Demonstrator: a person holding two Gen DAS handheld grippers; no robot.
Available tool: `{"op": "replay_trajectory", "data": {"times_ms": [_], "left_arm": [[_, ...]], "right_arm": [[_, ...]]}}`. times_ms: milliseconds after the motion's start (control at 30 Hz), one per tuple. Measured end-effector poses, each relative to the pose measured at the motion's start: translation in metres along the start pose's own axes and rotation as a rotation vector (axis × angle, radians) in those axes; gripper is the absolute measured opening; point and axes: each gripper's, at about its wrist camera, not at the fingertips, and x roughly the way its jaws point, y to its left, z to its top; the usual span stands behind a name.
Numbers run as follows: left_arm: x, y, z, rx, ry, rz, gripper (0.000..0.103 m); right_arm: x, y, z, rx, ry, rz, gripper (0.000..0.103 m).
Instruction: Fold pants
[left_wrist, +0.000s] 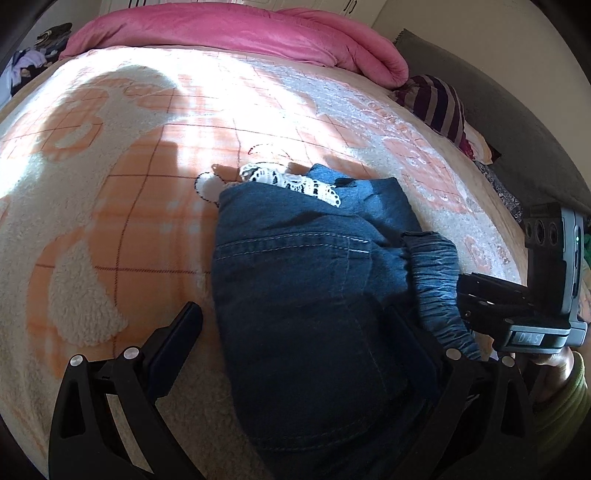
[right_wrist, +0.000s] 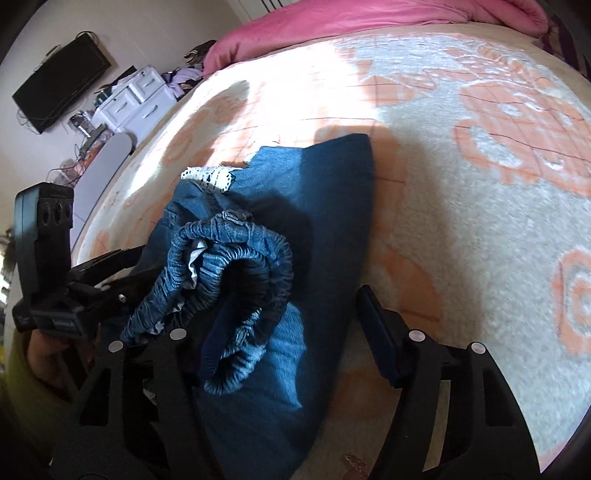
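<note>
**Fold pants: near the last fold, both grippers open**

- Pants lie on the patterned blanket, already folded into a compact denim bundle. Lace trim pokes out at the far end; the elastic waistband sits bunched on top at the near end.
- Left gripper: jaws wide apart, straddling the bundle, gripping nothing.
- Right gripper: jaws also wide; the waistband lies between them, and no pinch shows.
- Judgement: late stage. The next move calls for flattening or tucking the waistband, or 1 more fold, then letting go.
- Writing: a small plate on the right gripper's body reads "DAS". Lettering woven into the blanket is not legible.
- Pink duvet lies at the far end of the bed.
</note>
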Motion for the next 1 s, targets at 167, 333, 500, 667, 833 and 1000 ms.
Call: {"op": "replay_trajectory", "data": {"times_ms": [167,333,500,667,833,1000], "left_arm": [[0.001,-0.004,0.002,0.014,-0.005,0.008,0.071],[-0.001,-0.004,0.001,0.025,-0.012,0.009,0.06],[-0.013,-0.005,0.005,0.019,-0.029,-0.002,0.043],[-0.024,-0.008,0.021,0.015,-0.062,-0.019,0.041],[-0.029,-0.004,0.035,-0.001,-0.1,0.002,0.041],[-0.033,0.003,0.055,-0.006,-0.138,0.03,0.041]], "right_arm": [[0.005,0.002,0.001,-0.012,-0.013,0.009,0.06],[0.005,0.012,0.001,-0.044,-0.031,0.041,0.025],[-0.011,0.029,0.002,-0.087,-0.11,0.003,0.015],[-0.02,0.042,0.017,-0.134,-0.138,0.001,0.015],[-0.02,0.053,0.04,-0.15,-0.182,-0.006,0.015],[-0.012,0.061,0.066,-0.194,-0.21,-0.024,0.015]]}}
